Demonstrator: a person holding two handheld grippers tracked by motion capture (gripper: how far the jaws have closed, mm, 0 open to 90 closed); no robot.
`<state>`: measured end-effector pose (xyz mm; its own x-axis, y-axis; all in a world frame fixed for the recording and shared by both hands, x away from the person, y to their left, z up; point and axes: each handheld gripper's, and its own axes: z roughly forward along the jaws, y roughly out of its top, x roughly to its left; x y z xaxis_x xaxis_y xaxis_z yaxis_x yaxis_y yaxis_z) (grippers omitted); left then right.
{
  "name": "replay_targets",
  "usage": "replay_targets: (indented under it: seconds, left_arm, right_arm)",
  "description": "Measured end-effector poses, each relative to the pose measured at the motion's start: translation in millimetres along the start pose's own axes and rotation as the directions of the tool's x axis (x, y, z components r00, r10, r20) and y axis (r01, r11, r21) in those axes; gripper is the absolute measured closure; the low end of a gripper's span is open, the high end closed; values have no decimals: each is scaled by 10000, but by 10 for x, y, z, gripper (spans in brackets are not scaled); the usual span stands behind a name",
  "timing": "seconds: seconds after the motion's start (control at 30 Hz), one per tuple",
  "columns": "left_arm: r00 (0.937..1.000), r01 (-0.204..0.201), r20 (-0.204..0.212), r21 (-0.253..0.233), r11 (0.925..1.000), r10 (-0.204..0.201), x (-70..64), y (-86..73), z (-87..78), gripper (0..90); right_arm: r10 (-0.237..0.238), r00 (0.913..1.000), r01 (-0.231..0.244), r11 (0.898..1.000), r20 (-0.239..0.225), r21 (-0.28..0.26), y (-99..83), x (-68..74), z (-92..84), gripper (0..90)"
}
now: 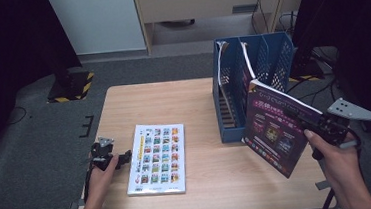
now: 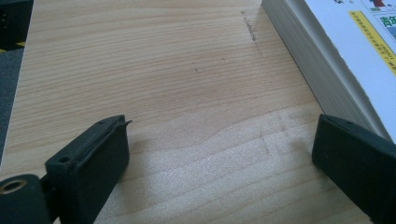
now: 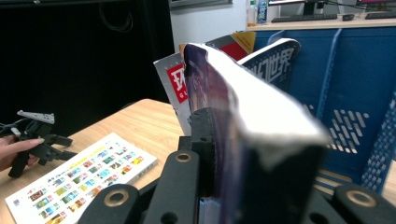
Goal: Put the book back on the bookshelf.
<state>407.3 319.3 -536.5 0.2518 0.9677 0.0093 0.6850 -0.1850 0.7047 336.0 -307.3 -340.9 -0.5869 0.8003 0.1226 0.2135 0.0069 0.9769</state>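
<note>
The right tongs (image 1: pixel 309 118) pinch the purple book (image 1: pixel 276 130) by one edge, tilted above the desk (image 1: pixel 193 99) beside the blue file rack (image 1: pixel 251 74); it may slip or snag the divider; the left tongs (image 1: pixel 120 159) gape wide by the white book (image 1: pixel 156 158).

In the right gripper view the purple book (image 3: pixel 261 140) is blurred and hides one jaw behind its pages. In the left gripper view the white book (image 2: pixel 345 51) is cut by the right edge. The magazines (image 1: pixel 247 62) in the blue file rack (image 1: pixel 269 52) are mostly hidden by its walls.
</note>
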Motion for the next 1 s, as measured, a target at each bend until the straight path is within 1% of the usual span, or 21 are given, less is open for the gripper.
replay_targets:
  seconds: [0.07, 0.1, 0.23, 0.27, 0.33, 0.57, 0.77, 1.0]
  left_arm:
    - [10000, 3, -2, 0, 10000, -3, 0, 0, 0, 35]
    - [10000, 7, -3, -1, 10000, -7, -1, 0, 0, 35]
    - [10000, 11, -7, -1, 10000, -11, -1, -1, 0, 35]
    - [10000, 13, -8, -3, 10000, -13, -2, -1, 0, 35]
    - [10000, 10, -14, 1, 10000, -10, -2, -1, -1, 36]
    - [10000, 5, 32, 15, 10000, -5, 1, 0, 1, 30]
    - [10000, 3, 29, 15, 10000, -3, 0, 0, 1, 30]
    - [10000, -1, 29, 18, 10000, 1, 1, 0, 0, 29]
  right_arm:
    - [-30, 10000, 30, 10000, 21, 9, 7, -8, -16, 841]
    - [-104, 9999, 104, 9999, 65, 32, 23, -20, -51, 840]
    - [-91, 9999, 91, 10000, 127, 20, 51, -42, -98, 840]
    - [-45, 9998, 46, 10000, 212, -41, 87, -63, -138, 841]
    - [55, 9997, -53, 9999, 238, -90, 120, -72, -164, 840]
    - [236, 9996, -229, 9981, 127, -572, 270, -106, -238, 841]
    - [262, 9993, -241, 9971, 280, -720, 405, -126, -218, 841]
    - [260, 9980, -217, 9971, 574, -730, 561, -172, -118, 841]
